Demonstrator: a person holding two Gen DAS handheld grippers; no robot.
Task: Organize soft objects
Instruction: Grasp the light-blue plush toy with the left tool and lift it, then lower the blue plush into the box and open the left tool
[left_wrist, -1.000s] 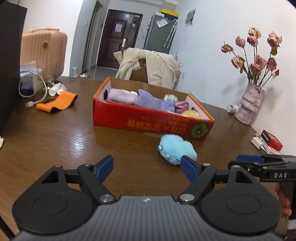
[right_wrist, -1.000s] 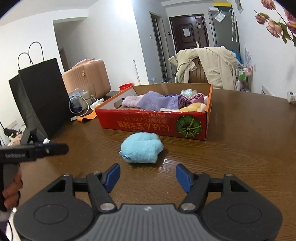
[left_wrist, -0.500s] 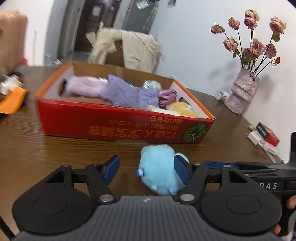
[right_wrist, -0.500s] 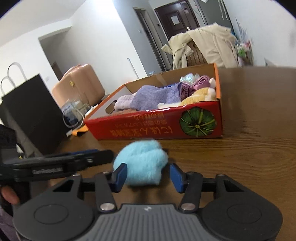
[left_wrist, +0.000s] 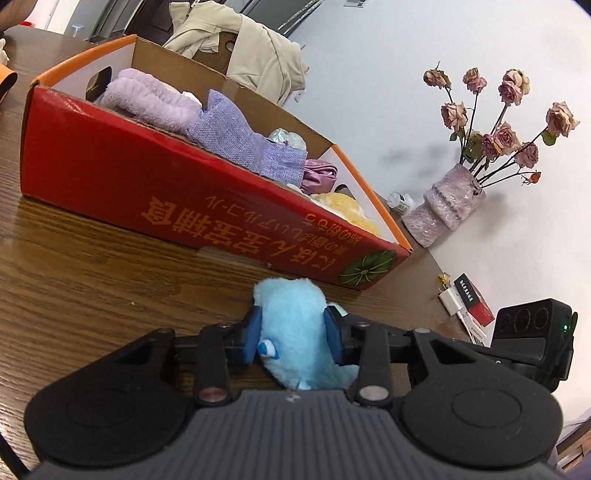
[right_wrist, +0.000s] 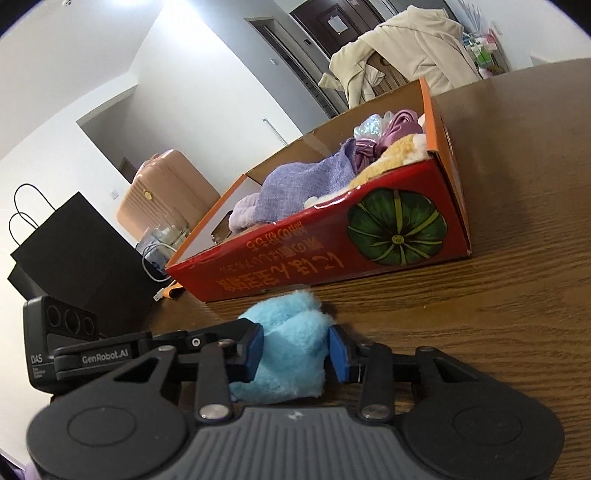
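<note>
A light blue plush toy (left_wrist: 295, 332) lies on the brown wooden table just in front of a red cardboard box (left_wrist: 155, 192). My left gripper (left_wrist: 293, 334) is shut on the toy, blue pads pressed into both its sides. My right gripper (right_wrist: 295, 349) is also shut on the same toy (right_wrist: 291, 350) from the other side. The box (right_wrist: 332, 254) holds a lilac towel, a purple knit cloth (left_wrist: 240, 140), a mauve fabric and a yellow plush (left_wrist: 343, 208). Each gripper's body shows at the edge of the other's view.
A vase of dried pink roses (left_wrist: 443, 206) stands at the right near the wall, with a small red box (left_wrist: 474, 299) and a white plug beside it. A black paper bag (right_wrist: 70, 251) and a pink suitcase (right_wrist: 166, 188) are at the left. A chair with a beige coat (left_wrist: 251, 55) stands behind the box.
Both grippers moved in and down from open positions apart from the toy. They have closed on the blue plush toy from opposite sides, and both views have tilted.
</note>
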